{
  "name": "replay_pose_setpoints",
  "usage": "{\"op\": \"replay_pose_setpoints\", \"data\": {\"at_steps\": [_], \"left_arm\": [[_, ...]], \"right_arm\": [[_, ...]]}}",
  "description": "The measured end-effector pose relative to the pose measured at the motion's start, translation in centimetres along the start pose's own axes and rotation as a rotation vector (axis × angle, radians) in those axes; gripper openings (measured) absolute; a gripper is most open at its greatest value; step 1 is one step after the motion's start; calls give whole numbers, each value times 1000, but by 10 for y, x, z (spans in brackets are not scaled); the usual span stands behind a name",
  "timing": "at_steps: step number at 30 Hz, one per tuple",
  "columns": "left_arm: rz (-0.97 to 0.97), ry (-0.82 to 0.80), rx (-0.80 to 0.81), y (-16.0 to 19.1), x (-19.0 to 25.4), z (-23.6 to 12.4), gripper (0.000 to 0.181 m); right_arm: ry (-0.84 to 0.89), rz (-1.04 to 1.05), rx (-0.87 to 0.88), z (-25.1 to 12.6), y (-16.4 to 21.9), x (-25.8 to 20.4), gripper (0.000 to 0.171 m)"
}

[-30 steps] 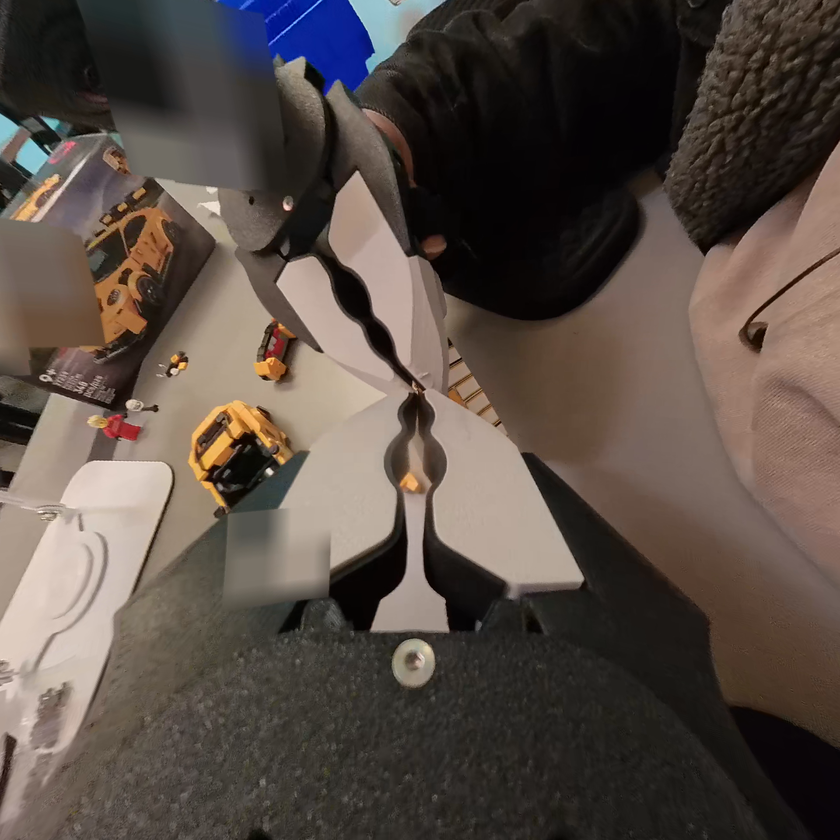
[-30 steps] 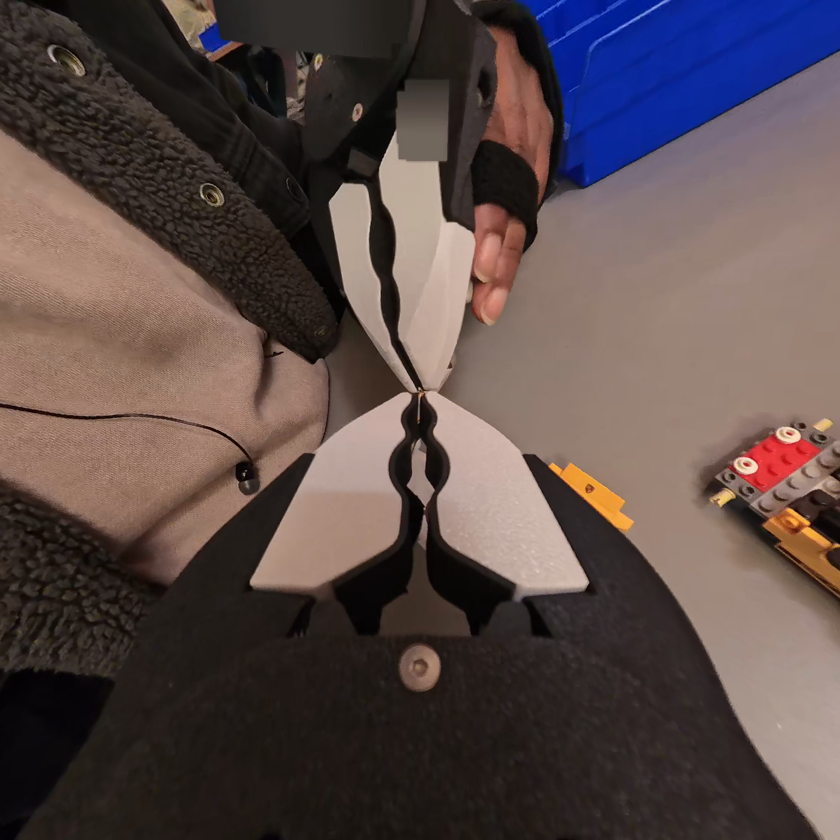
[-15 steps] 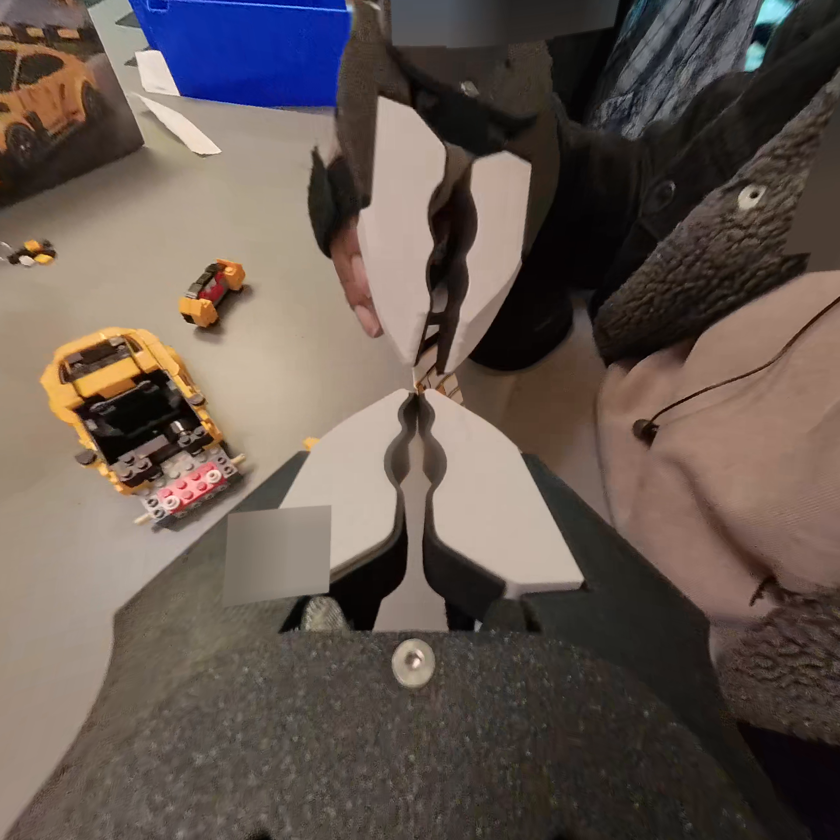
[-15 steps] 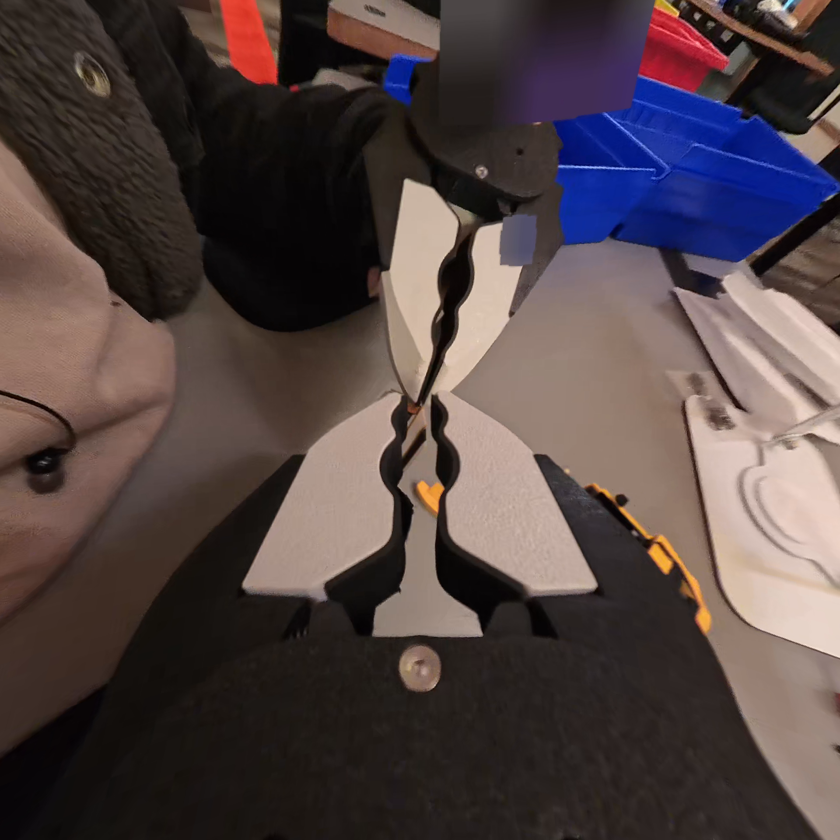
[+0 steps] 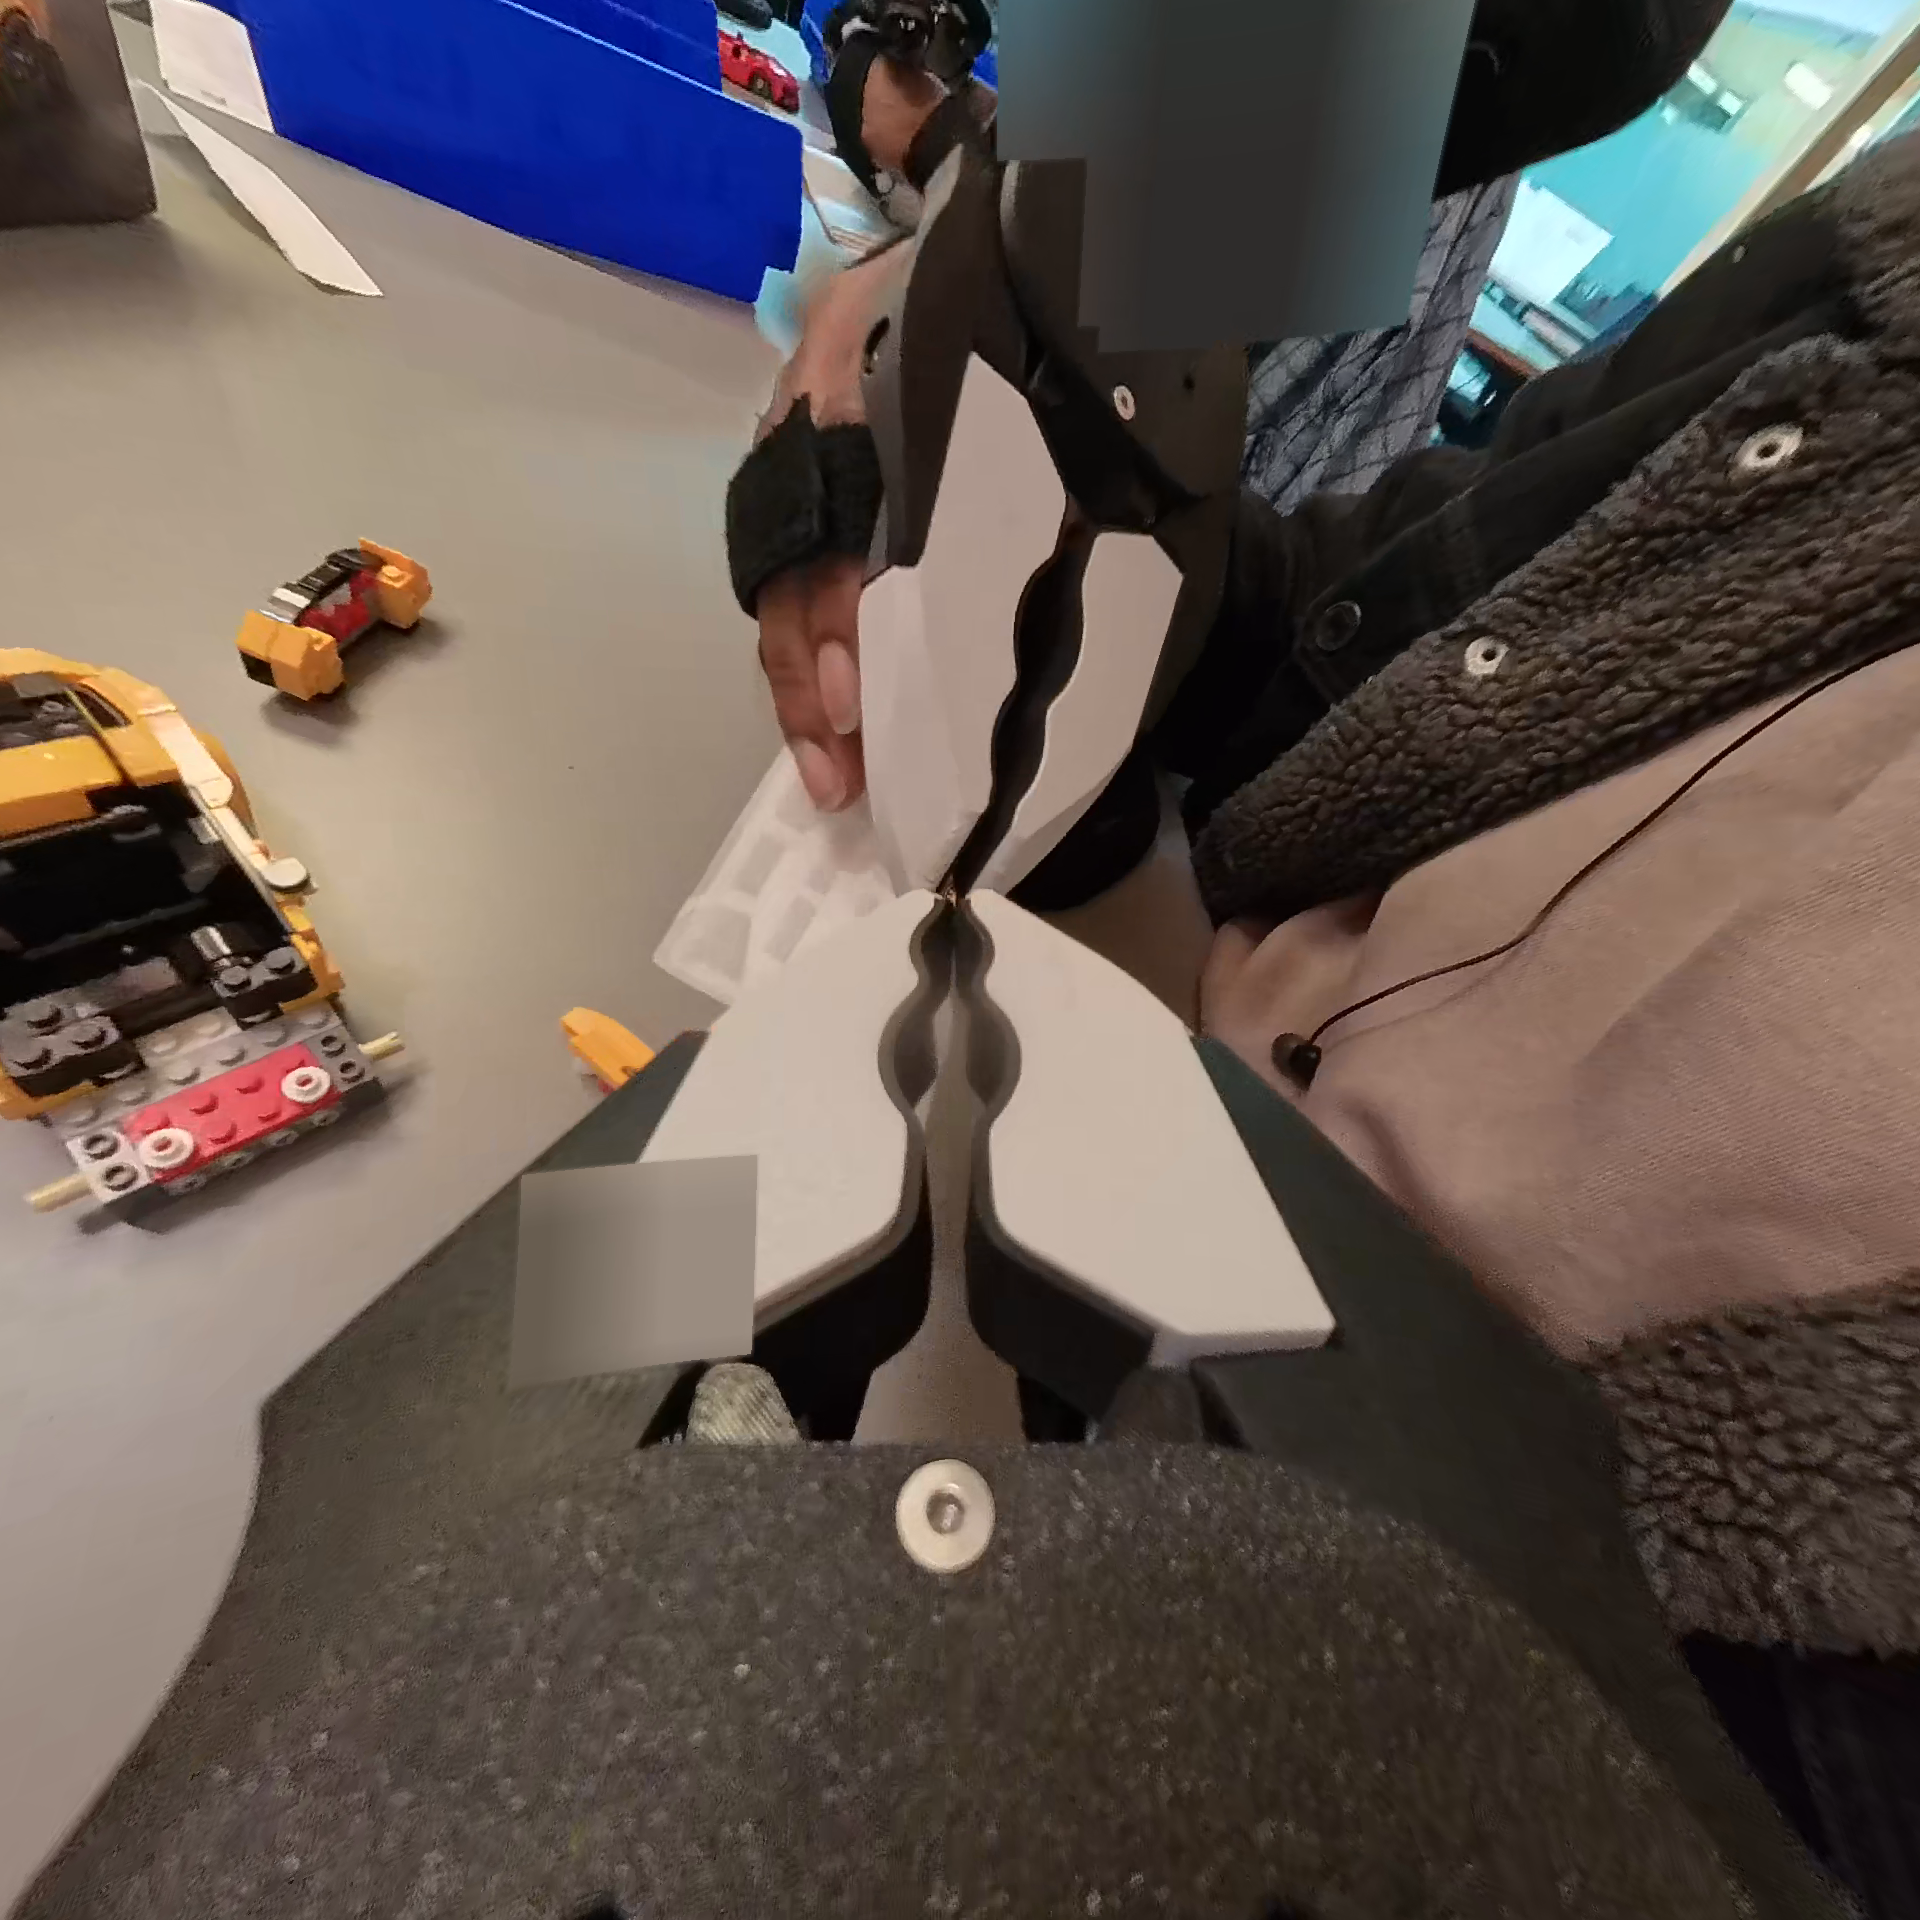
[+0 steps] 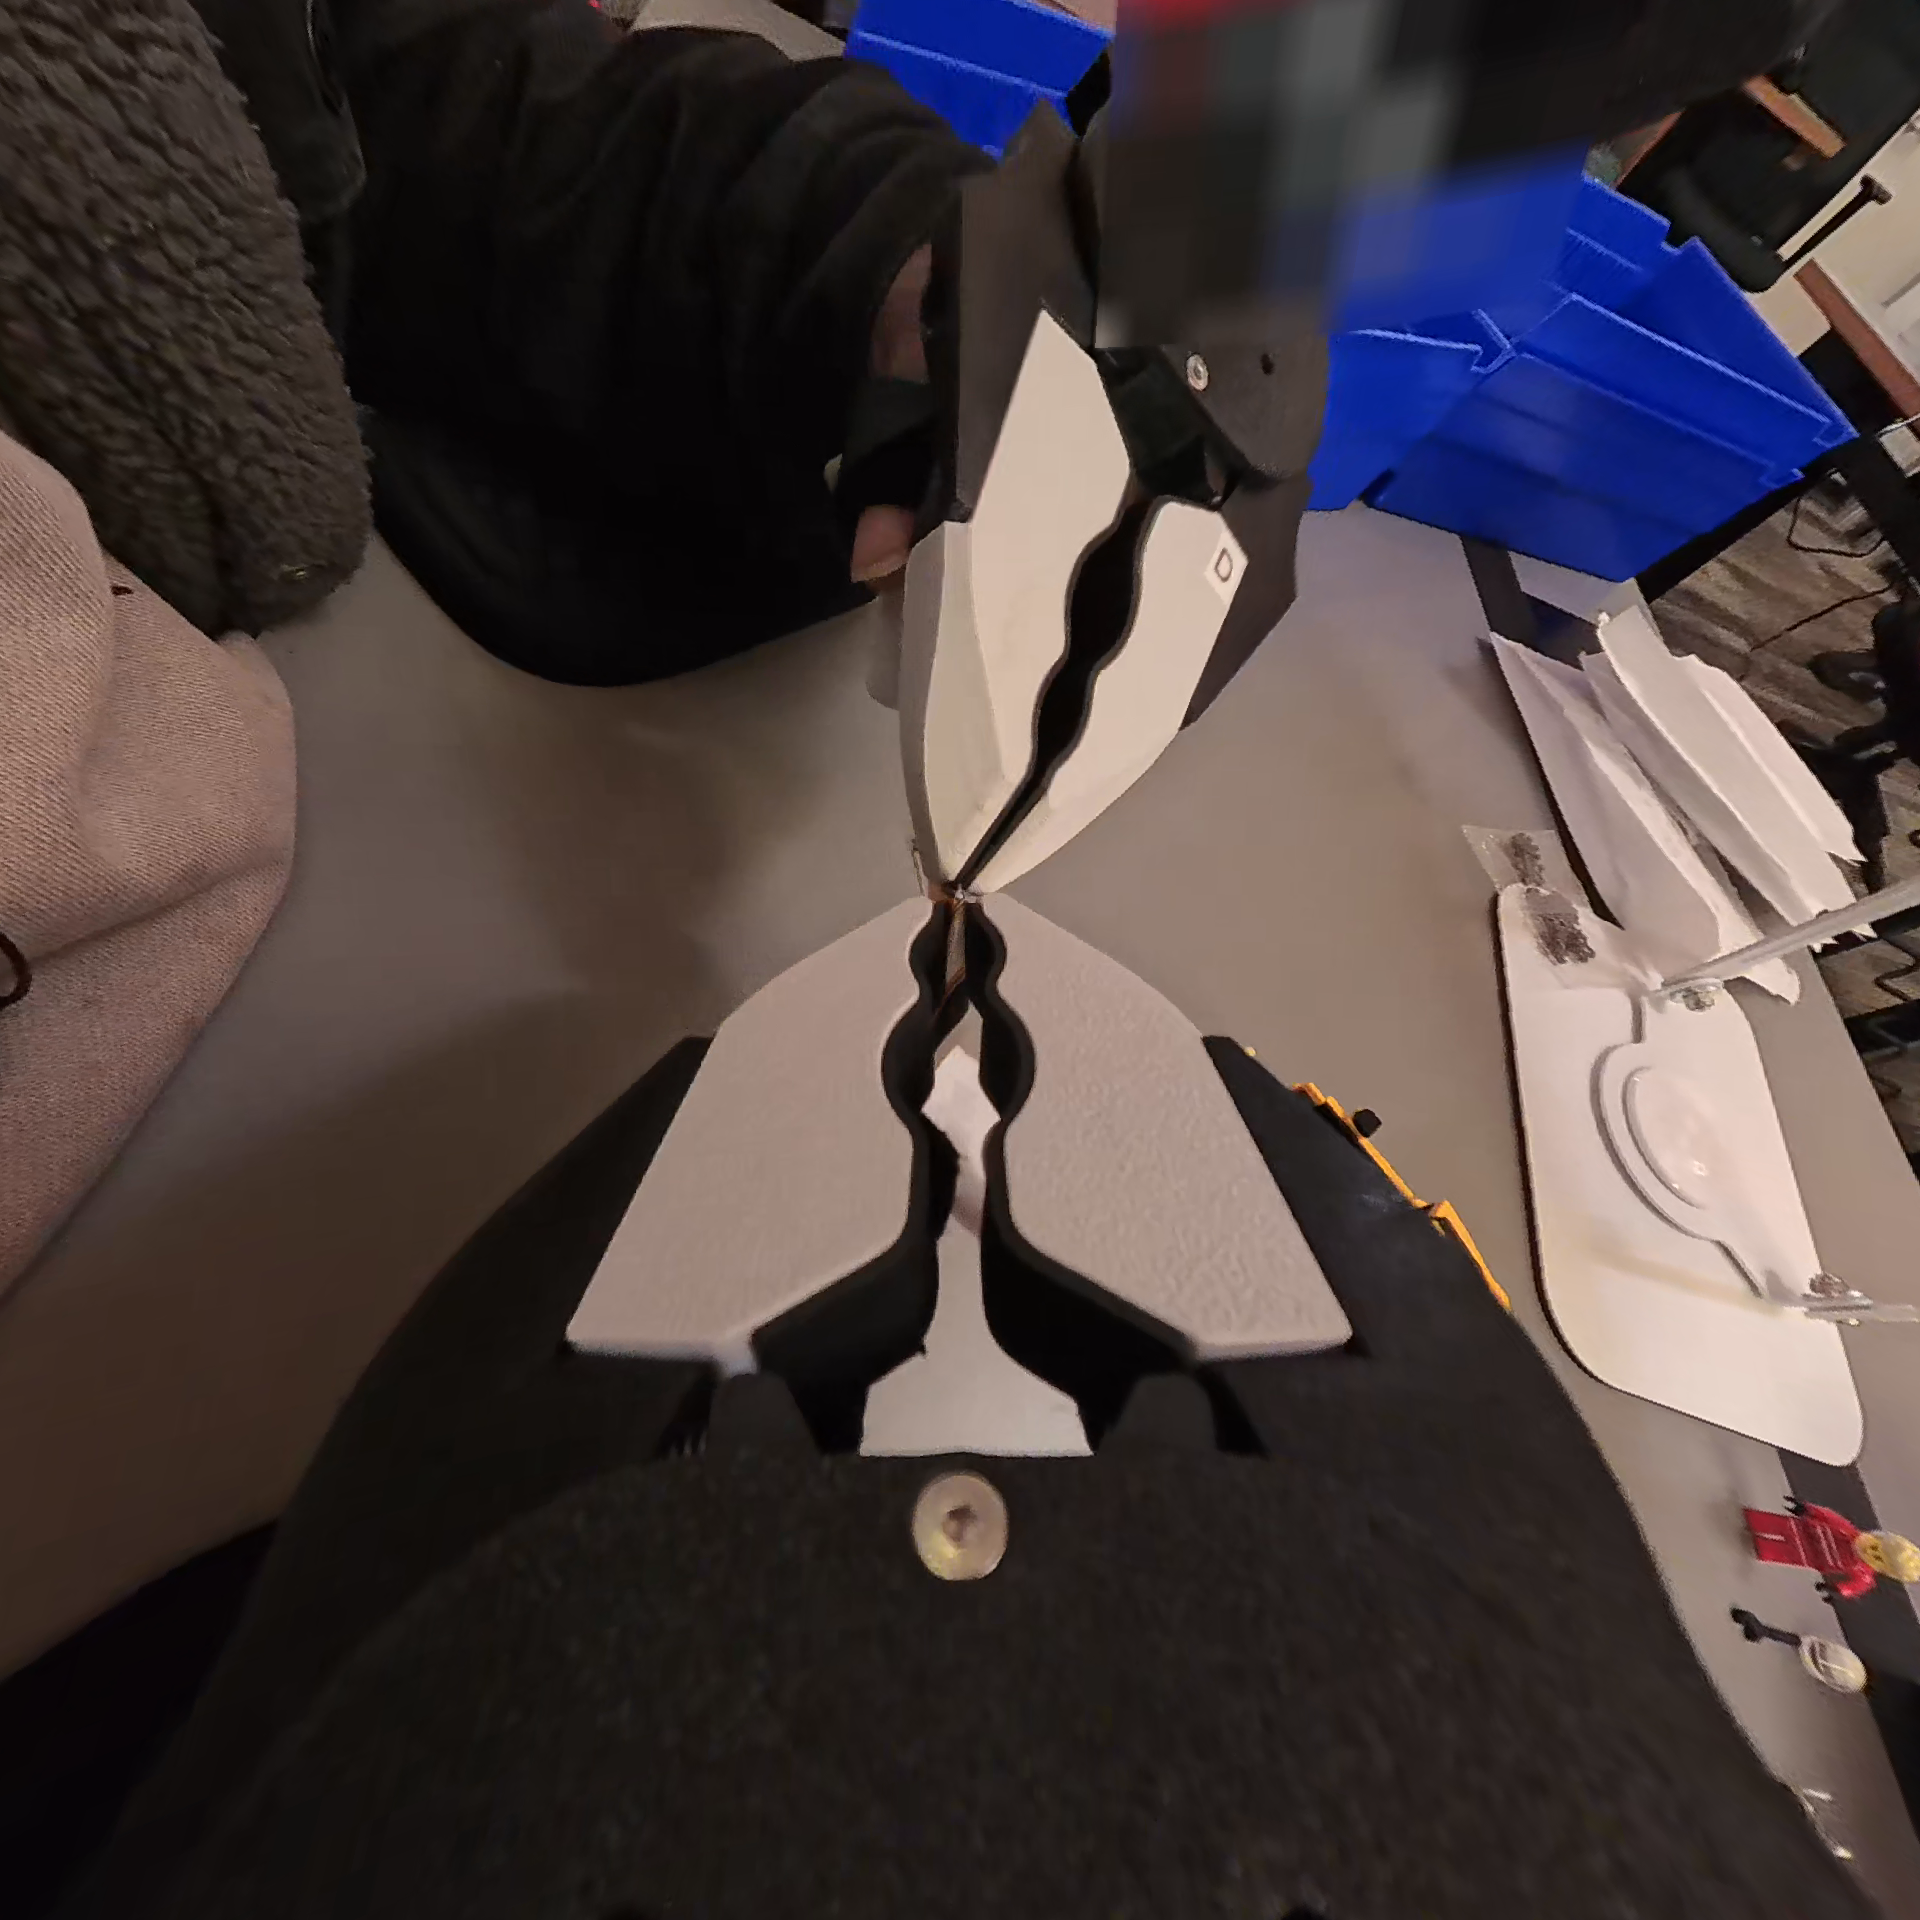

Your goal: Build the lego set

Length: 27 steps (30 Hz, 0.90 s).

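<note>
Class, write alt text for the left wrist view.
Two shut tools meet tip to tip above a grey table, the left tool below and the right tool above. A part-built yellow lego car sits at left, blue bins behind.

Each black, speckled gripper body (image 5: 935,1662) is fitted with pale grey, wavy-edged fingers (image 5: 1122,1174). A silver screw (image 5: 943,1514) is set centrally. Black fingerless gloves (image 5: 800,509) and a dark fleece jacket (image 5: 1558,623) are worn.
</note>
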<state>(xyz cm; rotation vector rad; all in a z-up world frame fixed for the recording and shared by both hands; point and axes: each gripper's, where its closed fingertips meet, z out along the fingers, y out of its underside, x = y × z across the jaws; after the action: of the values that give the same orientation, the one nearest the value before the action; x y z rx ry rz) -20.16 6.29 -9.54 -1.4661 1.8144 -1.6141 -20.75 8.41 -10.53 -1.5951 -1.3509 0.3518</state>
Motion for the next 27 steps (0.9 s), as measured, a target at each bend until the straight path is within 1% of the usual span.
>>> {"op": "replay_pose_setpoints", "data": {"at_steps": [4,6,9,13,16,19,23,25,27], "left_arm": [[-80,50,30,-2,1,-1,0],[-68,56,37,-3,3,-1,0],[48,13,40,-6,5,-1,1],[247,-109,39,-12,4,-4,14],[356,-174,12,-11,4,-1,16],[417,-206,-16,-10,6,4,10],[462,-253,-10,-14,6,5,3],[442,-267,-9,-15,4,4,1],[369,-270,5,-18,0,2,1]], "right_arm": [[-22,50,-2,-2,-2,-1,0],[-55,97,6,-4,-3,-4,0],[-109,159,37,-9,-5,-7,0],[-176,263,103,-17,-8,-6,0],[-232,313,154,-21,-12,-9,0],[-266,352,186,-22,-14,-10,0],[-305,433,217,-25,-15,-8,0],[-317,469,236,-25,-16,-7,0],[-284,472,249,-25,-16,-2,0]]}}
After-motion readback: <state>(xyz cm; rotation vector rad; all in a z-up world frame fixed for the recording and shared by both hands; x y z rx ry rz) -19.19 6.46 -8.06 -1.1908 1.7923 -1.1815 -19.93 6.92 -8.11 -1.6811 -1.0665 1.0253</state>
